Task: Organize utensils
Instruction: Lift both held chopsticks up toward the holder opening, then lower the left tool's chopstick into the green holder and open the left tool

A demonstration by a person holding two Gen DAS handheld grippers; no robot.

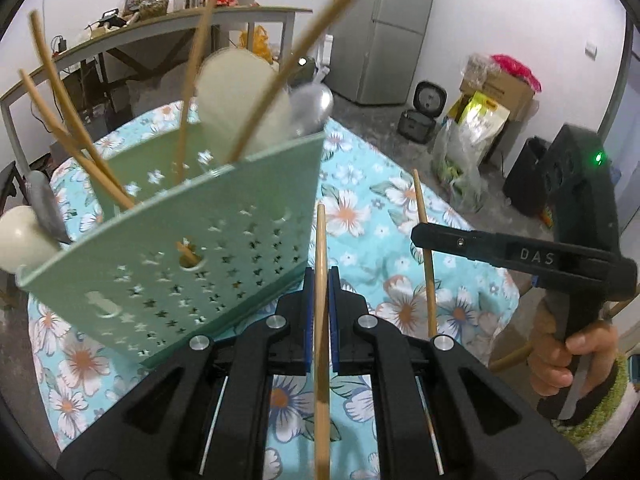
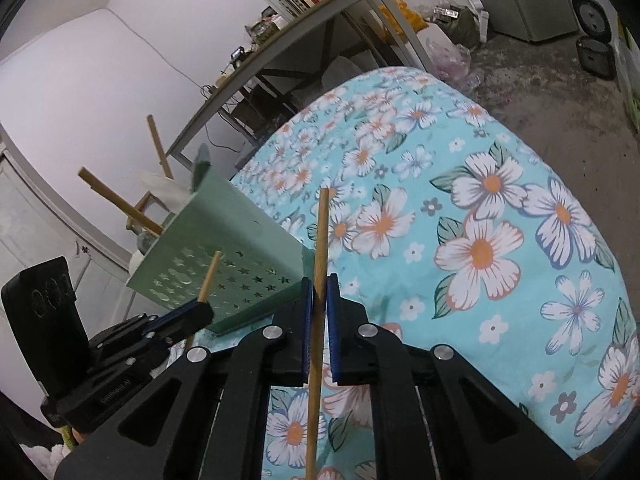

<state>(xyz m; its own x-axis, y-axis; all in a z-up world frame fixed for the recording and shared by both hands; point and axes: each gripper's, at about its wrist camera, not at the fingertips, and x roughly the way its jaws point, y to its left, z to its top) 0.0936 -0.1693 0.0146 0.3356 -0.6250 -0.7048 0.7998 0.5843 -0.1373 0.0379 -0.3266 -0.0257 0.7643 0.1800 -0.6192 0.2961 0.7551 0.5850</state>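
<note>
Both claws clamped: left claw [image 1: 320,280] on thin bamboo chopstick [image 1: 321,320], my right claw [image 2: 319,292] on another [image 2: 320,280]. Pale green perforated plastic utensil holder [image 1: 192,240] centre-left. Keep sticks upright, drop into holder's open top.

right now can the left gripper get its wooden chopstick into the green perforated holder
Probably yes: the left gripper, shut on a wooden chopstick, sits right beside the green perforated holder, whose top is open between the utensils.
</note>
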